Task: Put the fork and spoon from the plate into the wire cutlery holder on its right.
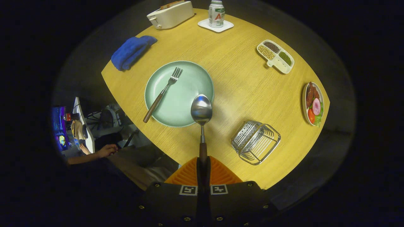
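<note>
The gripper [203, 168] is closed on the handle of the spoon [201, 121]; both fingers press on the wooden handle, and the bowl of the spoon points forward, raised above the near rim of the plate [186, 75]. In my judgement the step in hand is the carrying of the spoon from the plate to the wire holder [255, 142].

The fork [162, 94] lies across the left part of the plate, tines toward the far side, its wooden handle reaching over the plate's near-left rim onto the table [236, 78]. It is untouched, so half the task is not yet begun.

The wire holder stands on the table to the right of the plate, well apart from it and just right of the spoon. Nothing is seen inside it.

The next move calls for a swing to the right until the spoon is over the holder's open top, then a lowering of the spoon into it before the fingers release. The risk, as I judge it, is the spoon catching on the wire rim or tipping the light holder.

Other containers: a divided dish [276, 56] holds three sorts of beans or grains; a small plate [313, 104] holds meat, a slice of ham and vegetables. A can [216, 13] stands on a coaster.
</note>
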Demonstrator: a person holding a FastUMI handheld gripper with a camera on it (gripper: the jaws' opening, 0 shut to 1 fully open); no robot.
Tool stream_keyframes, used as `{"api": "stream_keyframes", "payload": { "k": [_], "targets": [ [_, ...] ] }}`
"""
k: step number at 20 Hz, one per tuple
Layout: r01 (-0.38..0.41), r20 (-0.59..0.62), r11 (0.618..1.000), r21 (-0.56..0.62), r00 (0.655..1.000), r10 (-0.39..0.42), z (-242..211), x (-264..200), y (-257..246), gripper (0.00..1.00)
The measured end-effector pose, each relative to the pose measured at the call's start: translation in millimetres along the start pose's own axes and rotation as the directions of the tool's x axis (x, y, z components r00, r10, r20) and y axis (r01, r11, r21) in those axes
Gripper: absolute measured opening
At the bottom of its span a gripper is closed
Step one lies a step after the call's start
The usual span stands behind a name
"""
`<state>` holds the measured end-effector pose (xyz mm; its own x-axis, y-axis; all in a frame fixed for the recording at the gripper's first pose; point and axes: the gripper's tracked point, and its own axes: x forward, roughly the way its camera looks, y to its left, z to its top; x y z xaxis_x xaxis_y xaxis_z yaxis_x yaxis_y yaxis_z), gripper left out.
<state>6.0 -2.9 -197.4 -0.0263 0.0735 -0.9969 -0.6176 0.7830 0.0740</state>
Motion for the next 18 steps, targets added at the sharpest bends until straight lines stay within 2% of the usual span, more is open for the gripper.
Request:
{"api": "stream_keyframes", "payload": {
  "k": [8,15,18],
  "targets": [
    [0.049,-0.04,0.993,0.108,0.998,-0.045,-51,-34,-52,0.01],
    [0.051,-0.093,0.984,0.173,0.995,-0.036,-75,-34,-74,0.01],
    [0.12,-0.13,0.977,0.174,0.987,-0.098,-75,-27,-94,0.01]
  ]
}}
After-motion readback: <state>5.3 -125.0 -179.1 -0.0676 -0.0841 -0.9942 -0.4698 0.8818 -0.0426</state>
